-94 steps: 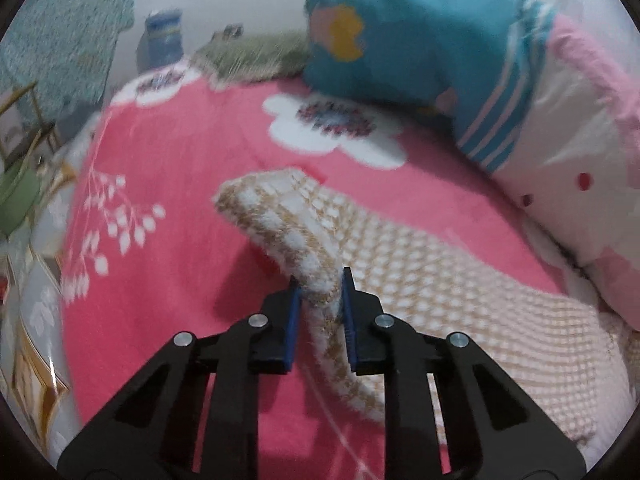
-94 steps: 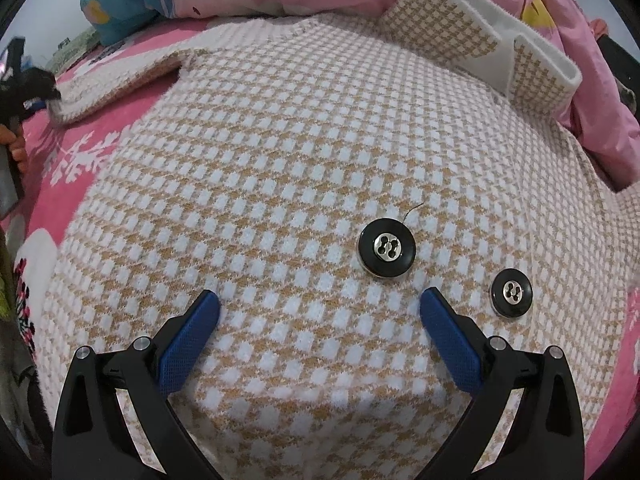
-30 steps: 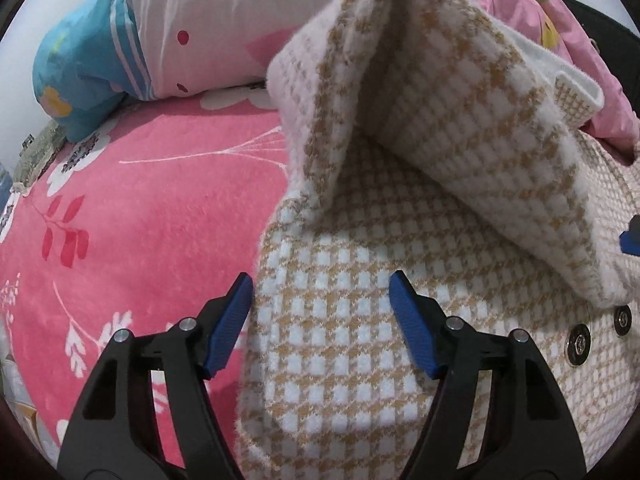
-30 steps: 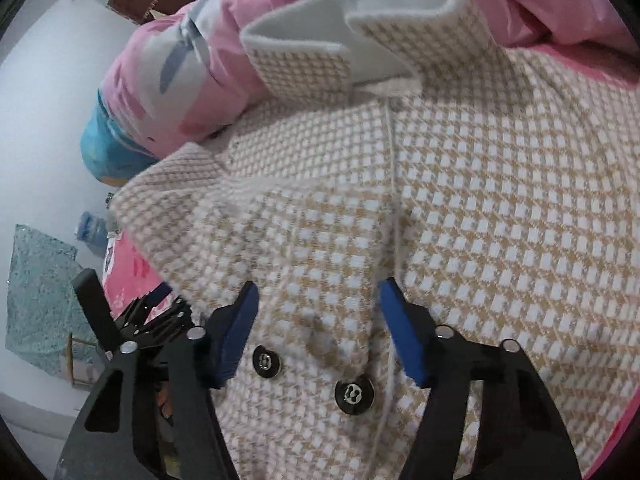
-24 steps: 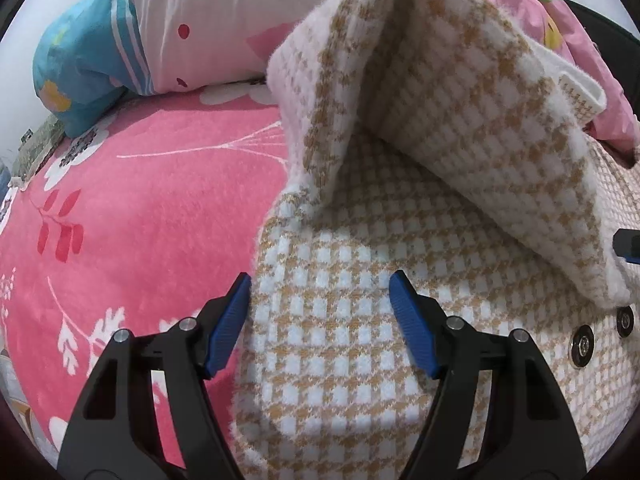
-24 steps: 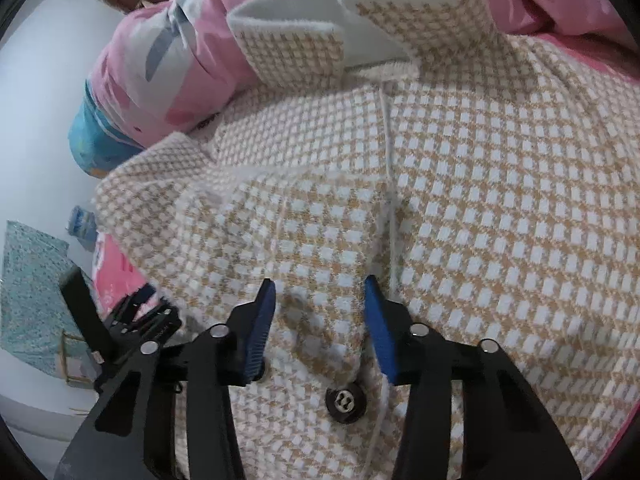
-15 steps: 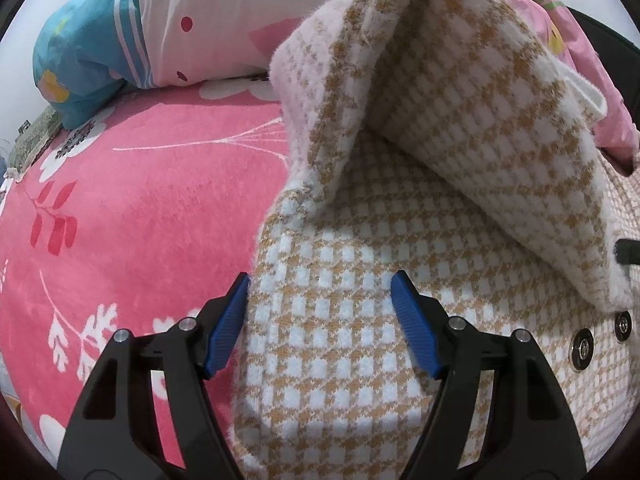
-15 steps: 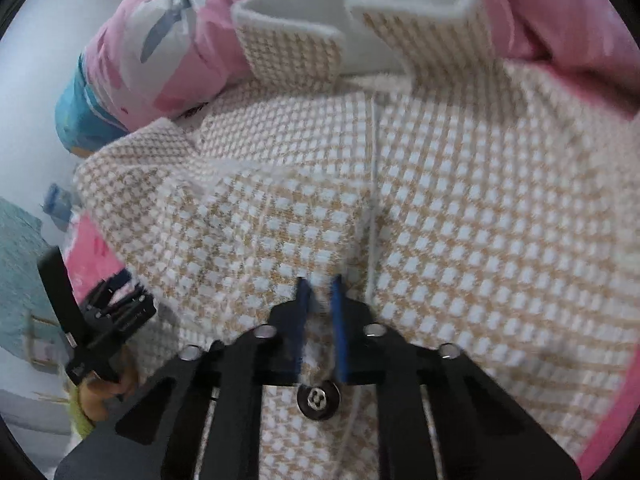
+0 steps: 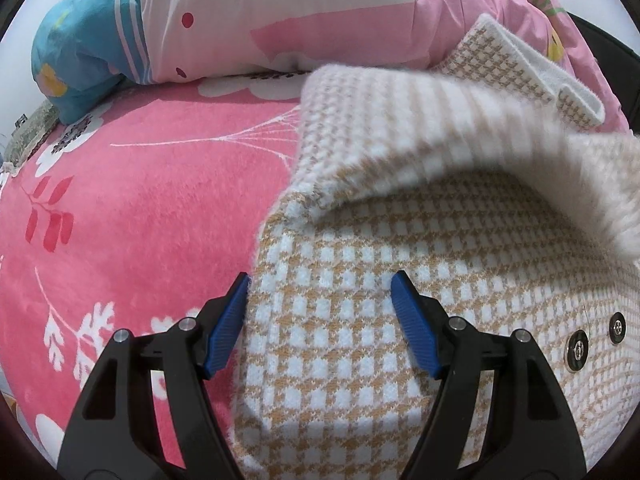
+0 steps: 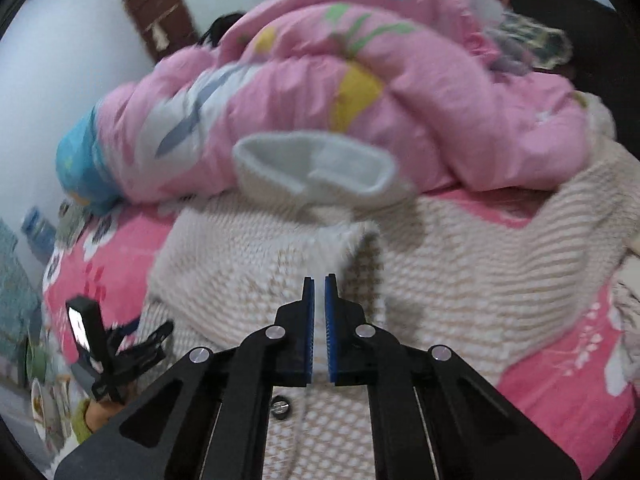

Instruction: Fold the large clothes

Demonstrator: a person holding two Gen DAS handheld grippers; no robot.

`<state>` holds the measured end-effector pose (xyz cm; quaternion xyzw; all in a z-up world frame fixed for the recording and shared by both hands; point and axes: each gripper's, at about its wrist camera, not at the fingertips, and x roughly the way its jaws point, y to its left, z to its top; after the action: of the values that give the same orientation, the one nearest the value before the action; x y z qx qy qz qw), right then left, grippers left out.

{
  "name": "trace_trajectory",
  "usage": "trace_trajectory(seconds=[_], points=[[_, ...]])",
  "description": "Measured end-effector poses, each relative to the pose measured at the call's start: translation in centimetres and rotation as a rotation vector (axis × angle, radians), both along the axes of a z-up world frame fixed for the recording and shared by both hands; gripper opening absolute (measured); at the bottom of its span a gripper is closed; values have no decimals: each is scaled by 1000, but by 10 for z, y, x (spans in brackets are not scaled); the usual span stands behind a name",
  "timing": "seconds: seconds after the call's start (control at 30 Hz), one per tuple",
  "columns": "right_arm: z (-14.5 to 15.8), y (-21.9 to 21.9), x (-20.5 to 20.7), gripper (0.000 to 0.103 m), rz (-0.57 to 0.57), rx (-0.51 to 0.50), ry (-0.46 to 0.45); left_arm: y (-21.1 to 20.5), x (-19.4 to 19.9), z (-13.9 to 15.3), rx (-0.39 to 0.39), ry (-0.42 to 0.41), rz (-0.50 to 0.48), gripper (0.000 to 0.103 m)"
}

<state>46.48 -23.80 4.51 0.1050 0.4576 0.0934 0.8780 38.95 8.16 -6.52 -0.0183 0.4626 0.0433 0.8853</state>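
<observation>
The coat (image 9: 460, 240) lay on the pink bed (image 9: 140, 208), its collar against the quilt (image 10: 360, 92). The right hand-held gripper (image 10: 319, 280) was clamped on the sleeve (image 10: 352, 248), holding it raised above the coat. The left hand-held gripper (image 9: 320, 284) stood wide over the coat's edge, gripping nothing.

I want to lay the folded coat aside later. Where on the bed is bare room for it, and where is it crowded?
Bare pink blanket lies left of the checked coat, bordered behind by the blue pillow. A smaller bare patch lies right of the coat. Along the back it is crowded: the pink quilt is heaped against the coat's collar.
</observation>
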Motion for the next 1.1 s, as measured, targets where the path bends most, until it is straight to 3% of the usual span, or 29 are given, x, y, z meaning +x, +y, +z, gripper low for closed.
trace_trajectory(seconds=[0.13, 0.33, 0.47, 0.57, 0.63, 0.67, 0.8, 0.93, 1.1], points=[[-17, -31, 10, 5, -46, -38, 38, 0, 1, 0, 0, 0, 0, 69], [-66, -43, 24, 5, -91, -105, 96, 0, 2, 0, -1, 0, -1, 69], [-76, -50, 25, 5, -115, -113, 100, -1, 2, 0, -1, -2, 0, 69], [-71, -62, 18, 15, -130, -53, 94, 0, 3, -1, -12, -4, -3, 69], [-64, -71, 8, 46, -140, -24, 82, 0, 4, -1, -15, -3, -4, 69], [-62, -74, 5, 50, -139, -17, 79, 0, 4, -1, -16, -4, -5, 69], [-60, -90, -5, 52, -121, 68, 117, 0, 4, -1, -15, -3, -4, 69], [-83, -95, -2, 52, -80, 176, 196, 0, 5, -1, -16, -3, -4, 70], [-113, -76, 13, 52, -18, 212, 254, 11, 4, 4, -52, -11, 19, 70]])
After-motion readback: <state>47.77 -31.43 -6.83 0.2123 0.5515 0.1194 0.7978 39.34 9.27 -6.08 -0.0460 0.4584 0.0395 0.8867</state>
